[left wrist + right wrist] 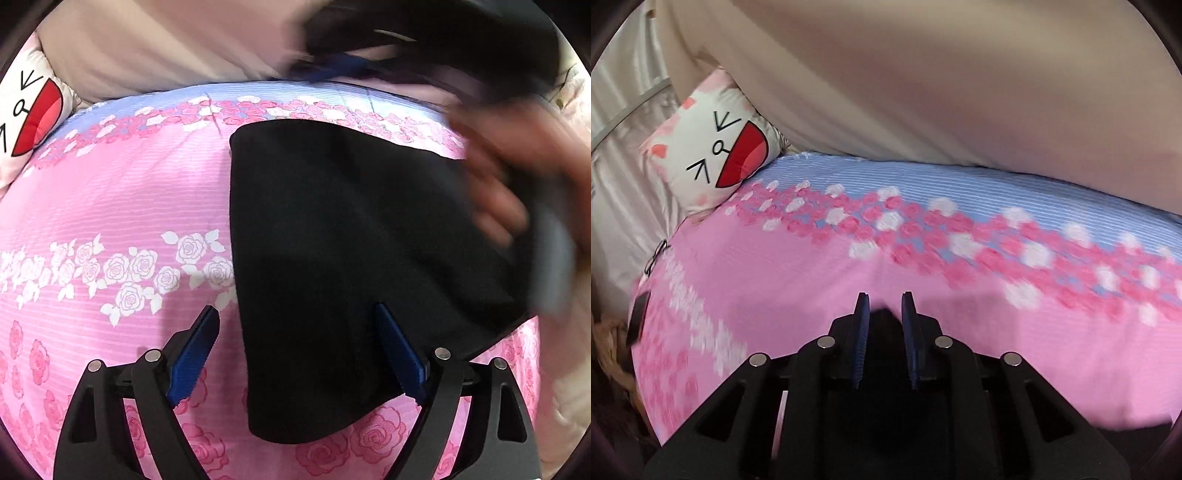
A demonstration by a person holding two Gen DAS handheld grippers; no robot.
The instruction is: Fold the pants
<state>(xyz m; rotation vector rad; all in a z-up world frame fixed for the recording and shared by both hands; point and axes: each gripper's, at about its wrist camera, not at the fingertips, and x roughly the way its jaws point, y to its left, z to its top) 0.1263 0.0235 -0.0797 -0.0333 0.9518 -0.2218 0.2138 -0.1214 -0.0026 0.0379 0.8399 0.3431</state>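
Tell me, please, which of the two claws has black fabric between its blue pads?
The right claw: its pads stand narrow with the black fabric pants bunched between them. The left claw gapes wide, gripping nothing.

Pants [332, 258]: matt black cloth, fine-napped. Bed cover [129, 206]: ribbed woven cloth, rose print. Cushion [716, 155]: smooth printed fabric. Left gripper [299, 354]: matt black plastic, ridged blue pads, shiny metal pins.

No readable text; pillow [713, 155] bears cartoon face only.
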